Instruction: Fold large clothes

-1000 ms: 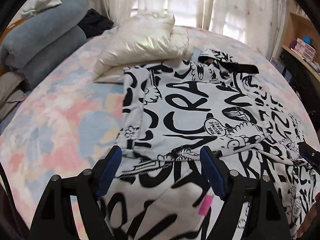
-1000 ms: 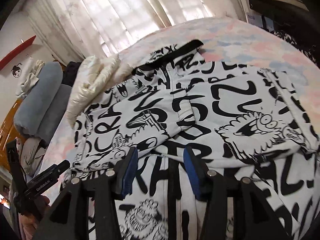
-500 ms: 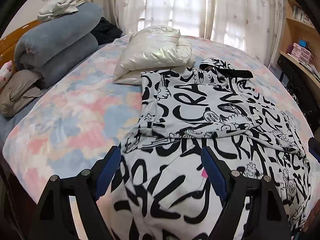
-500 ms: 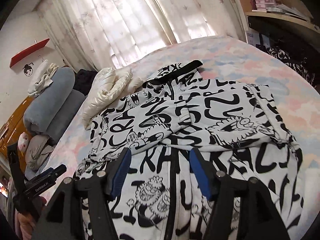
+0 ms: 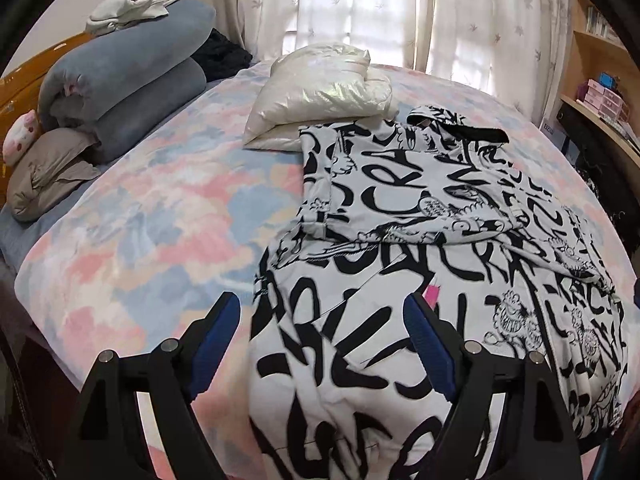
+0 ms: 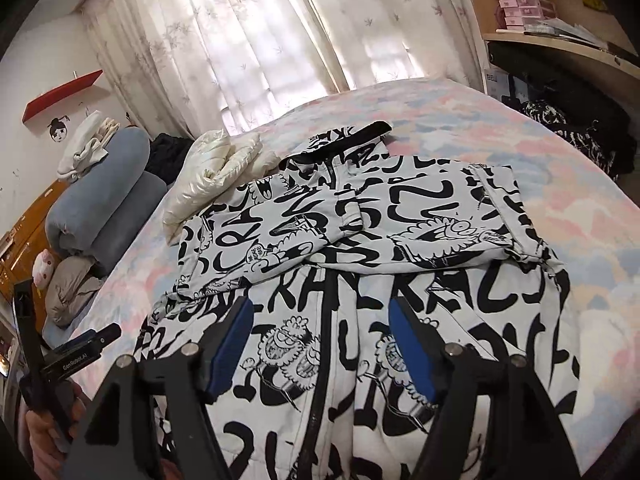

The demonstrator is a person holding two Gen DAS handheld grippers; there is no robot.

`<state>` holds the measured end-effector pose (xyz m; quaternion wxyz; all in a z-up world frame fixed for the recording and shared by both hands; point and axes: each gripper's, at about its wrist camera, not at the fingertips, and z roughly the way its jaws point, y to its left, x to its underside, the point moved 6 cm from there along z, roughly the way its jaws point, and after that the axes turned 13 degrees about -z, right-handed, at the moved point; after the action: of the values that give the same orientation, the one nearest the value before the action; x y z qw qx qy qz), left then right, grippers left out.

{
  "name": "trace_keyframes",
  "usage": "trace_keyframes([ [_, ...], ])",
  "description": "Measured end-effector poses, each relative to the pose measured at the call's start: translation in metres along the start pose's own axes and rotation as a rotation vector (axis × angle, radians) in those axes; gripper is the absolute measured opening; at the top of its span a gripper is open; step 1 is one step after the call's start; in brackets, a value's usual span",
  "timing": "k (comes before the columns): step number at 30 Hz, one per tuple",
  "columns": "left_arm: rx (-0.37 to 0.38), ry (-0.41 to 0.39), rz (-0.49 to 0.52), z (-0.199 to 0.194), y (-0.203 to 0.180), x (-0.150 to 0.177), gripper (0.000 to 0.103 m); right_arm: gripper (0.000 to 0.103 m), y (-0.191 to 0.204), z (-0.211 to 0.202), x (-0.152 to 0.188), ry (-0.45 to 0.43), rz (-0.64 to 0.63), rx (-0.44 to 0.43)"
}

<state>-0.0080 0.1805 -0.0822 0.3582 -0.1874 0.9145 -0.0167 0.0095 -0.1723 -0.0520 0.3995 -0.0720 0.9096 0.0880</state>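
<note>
A large white jacket with black graffiti print (image 5: 420, 240) lies front-up on the bed, both sleeves folded across its chest, hood at the far end; it also shows in the right wrist view (image 6: 360, 272). My left gripper (image 5: 322, 344) is open and empty, held above the jacket's lower left hem near the bed's edge. My right gripper (image 6: 322, 344) is open and empty above the lower middle of the jacket, by the zipper. The left gripper's body (image 6: 76, 356) shows at the left of the right wrist view.
The bed (image 5: 160, 216) has a pastel pink and blue cover. A shiny cream puffer jacket (image 5: 320, 92) lies folded beyond the hood. Rolled grey-blue bedding (image 5: 124, 80) and pillows sit at the left. Shelves and a desk (image 6: 560, 48) stand at the right.
Both grippers have pulled back toward the near edge of the bed and risen, so more of the jacket's lower half is in view. Both stay open and empty.
</note>
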Motion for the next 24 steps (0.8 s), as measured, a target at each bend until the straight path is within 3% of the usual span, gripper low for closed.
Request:
trace_keyframes([
  [8, 0.013, 0.109, -0.046, 0.021, 0.04, 0.024, 0.084, 0.071, -0.035, -0.015, 0.031, 0.074, -0.034, 0.087],
  [14, 0.08, 0.234, -0.079, 0.049, 0.061, 0.054, 0.084, 0.071, -0.082, -0.029, 0.075, 0.154, -0.028, 0.184],
  [20, 0.13, 0.26, -0.084, 0.066, 0.063, 0.063, 0.087, 0.071, -0.12, -0.033, 0.108, 0.207, 0.021, 0.184],
  [24, 0.134, 0.269, -0.069, 0.072, 0.06, 0.06, 0.091, 0.071, -0.131, -0.032, 0.132, 0.249, 0.051, 0.118],
])
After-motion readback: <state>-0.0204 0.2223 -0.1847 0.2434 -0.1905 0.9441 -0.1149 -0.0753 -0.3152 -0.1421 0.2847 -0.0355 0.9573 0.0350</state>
